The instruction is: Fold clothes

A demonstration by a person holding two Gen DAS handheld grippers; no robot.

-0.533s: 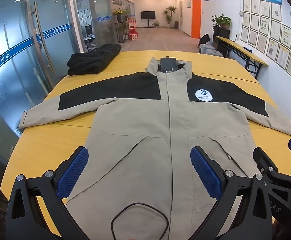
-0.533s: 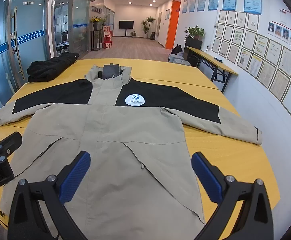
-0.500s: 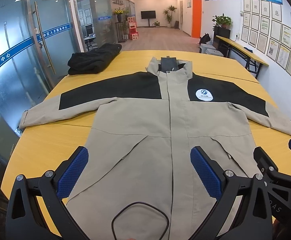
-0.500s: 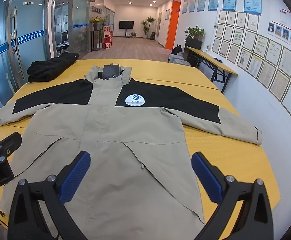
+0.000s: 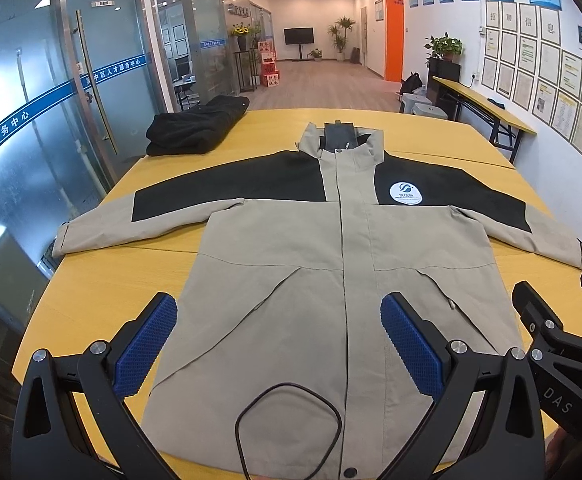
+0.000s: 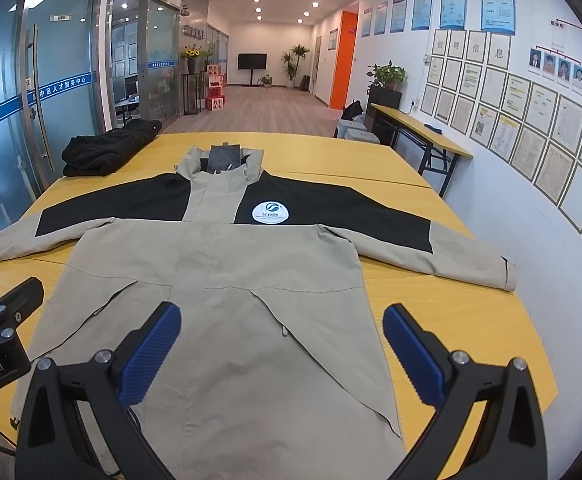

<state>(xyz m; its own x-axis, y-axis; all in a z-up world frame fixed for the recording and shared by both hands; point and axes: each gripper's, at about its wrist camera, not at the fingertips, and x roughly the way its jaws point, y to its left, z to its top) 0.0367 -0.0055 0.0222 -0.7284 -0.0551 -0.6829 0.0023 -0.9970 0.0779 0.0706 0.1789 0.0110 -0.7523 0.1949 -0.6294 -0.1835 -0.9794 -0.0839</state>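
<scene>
Left gripper [image 5: 279,340] sits low at the near edge, its blue-padded fingers [image 5: 147,344] spread wide apart with nothing between the pads, pointing forward along the garment. Right beneath and between those fingers lies the hem end of the jacket [image 5: 331,264], tan cloth flat on the yellow bench [image 5: 103,292]. A thin black cable [image 5: 287,412] loops over the cloth just behind the fingers. Off to the right of the left fingers, the right gripper's black frame pokes in over the jacket's edge.

Over to the right gripper [image 6: 281,344]: same story, fingers [image 6: 153,354] wide open, empty, level and aimed forward, poised above the jacket's [image 6: 251,288] lower right panel; whether the tips touch the cloth cannot be told. Left of those fingers, the left gripper's black body shows at the frame edge.

Ahead of both sets of fingers the jacket runs away front side up, closed down the middle, sleeves stretched out to either side. Further ahead come the black shoulder panels and a round white logo patch [image 6: 270,213], then the collar at the far end. Beyond the left fingers and to the far left, a folded black garment [image 5: 197,126] rests well apart from the jacket on the bench corner.
</scene>
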